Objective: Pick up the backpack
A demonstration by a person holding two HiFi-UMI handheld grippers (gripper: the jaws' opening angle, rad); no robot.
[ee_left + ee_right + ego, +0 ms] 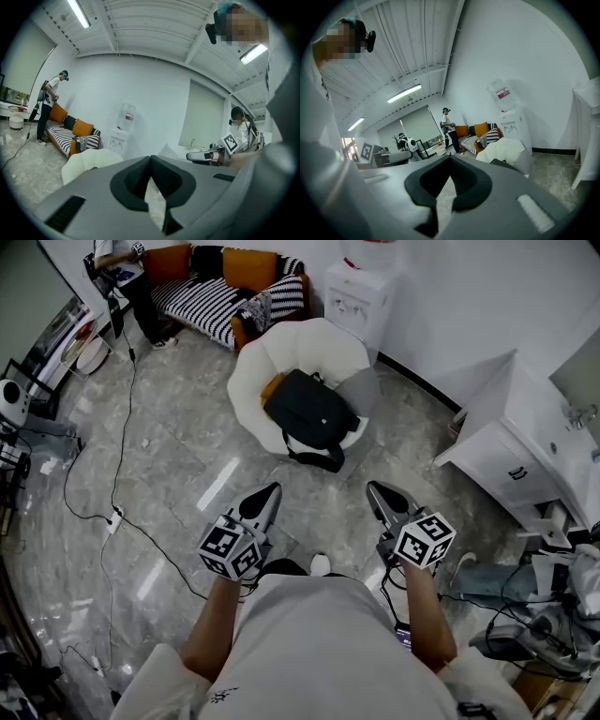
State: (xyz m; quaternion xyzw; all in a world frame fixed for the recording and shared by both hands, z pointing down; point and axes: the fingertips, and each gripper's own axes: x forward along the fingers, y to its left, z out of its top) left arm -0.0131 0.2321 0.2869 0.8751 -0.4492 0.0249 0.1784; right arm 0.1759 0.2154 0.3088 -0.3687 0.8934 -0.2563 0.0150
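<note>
Head view: black backpack lies on white chair, well beyond left gripper and right gripper. Fingers pressed together, empty. Approach step, likely; next: close in, open fingers at the backpack.

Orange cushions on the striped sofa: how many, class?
2. One orange fabric cushion at the black-and-white striped sofa's left end, the other further right; more may be hidden.

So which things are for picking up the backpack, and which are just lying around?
For the job: black backpack, white chair under it, left gripper, right gripper, both shut and empty.
Just lying around: striped sofa, water dispenser, white cabinet.
</note>
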